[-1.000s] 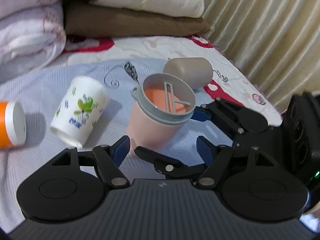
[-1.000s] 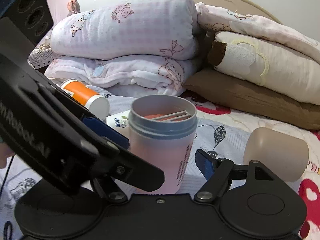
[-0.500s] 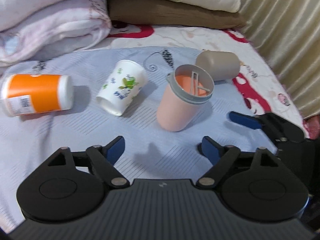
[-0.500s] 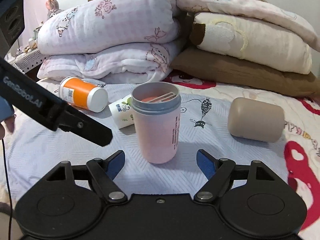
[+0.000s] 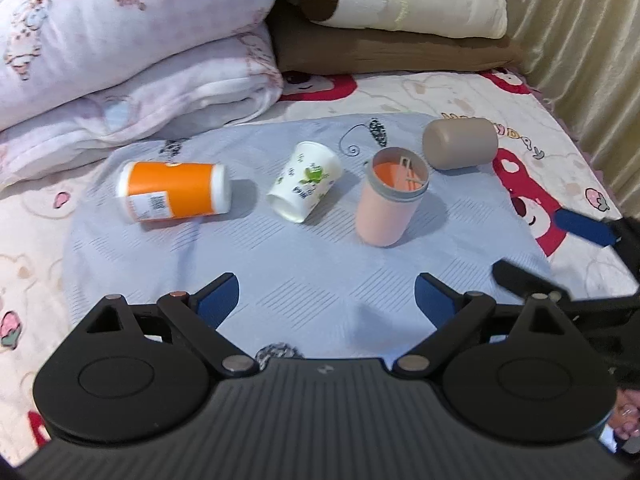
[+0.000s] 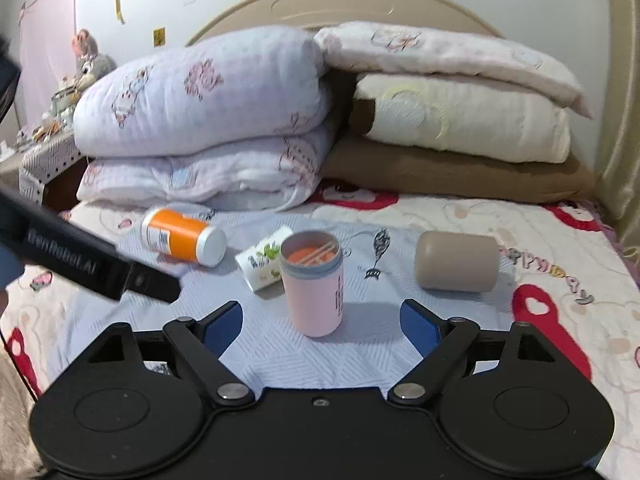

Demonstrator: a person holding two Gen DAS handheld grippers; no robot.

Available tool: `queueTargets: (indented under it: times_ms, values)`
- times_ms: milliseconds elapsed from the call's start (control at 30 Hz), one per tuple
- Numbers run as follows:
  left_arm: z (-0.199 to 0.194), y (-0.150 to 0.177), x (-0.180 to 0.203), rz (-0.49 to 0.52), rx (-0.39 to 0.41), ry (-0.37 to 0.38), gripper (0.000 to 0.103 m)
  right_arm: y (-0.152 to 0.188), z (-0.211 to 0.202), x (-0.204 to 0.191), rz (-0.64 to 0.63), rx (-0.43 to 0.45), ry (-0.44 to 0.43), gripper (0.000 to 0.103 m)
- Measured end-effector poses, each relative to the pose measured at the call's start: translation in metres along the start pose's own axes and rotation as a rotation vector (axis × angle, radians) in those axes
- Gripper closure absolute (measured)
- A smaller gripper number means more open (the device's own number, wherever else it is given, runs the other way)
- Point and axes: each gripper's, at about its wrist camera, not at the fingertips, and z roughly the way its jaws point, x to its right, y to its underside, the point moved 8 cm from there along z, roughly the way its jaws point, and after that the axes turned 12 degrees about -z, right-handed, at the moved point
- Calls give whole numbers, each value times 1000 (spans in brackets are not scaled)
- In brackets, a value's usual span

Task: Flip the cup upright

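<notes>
A pink cup with a grey rim (image 5: pixel 388 200) stands upright on the light blue cloth (image 5: pixel 304 280); it also shows in the right wrist view (image 6: pixel 314 284). A white floral paper cup (image 5: pixel 306 187) lies on its side to its left, also seen in the right wrist view (image 6: pixel 262 258). A beige cup (image 5: pixel 460 143) lies on its side behind right, also in the right wrist view (image 6: pixel 456 262). My left gripper (image 5: pixel 326 304) is open and empty, well back from the cups. My right gripper (image 6: pixel 322 318) is open and empty, just in front of the pink cup.
An orange container with a white cap (image 5: pixel 174 192) lies on its side at the left. Folded quilts (image 6: pixel 208 120) and pillows (image 6: pixel 460 120) are stacked at the bed's head. A curtain (image 5: pixel 580 40) hangs on the right. The other gripper's arm (image 6: pixel 88 264) crosses the left.
Both grippers have let go of the pink cup and pulled back from it. The cup stays standing upright on the cloth.
</notes>
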Motion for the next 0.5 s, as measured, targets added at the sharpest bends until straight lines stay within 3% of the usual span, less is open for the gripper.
queueTargets:
  times_ms: [500]
  values:
    - [-51,26,-20,-10,-4,-158,7,-18,-52,-6,77,-86,104,8]
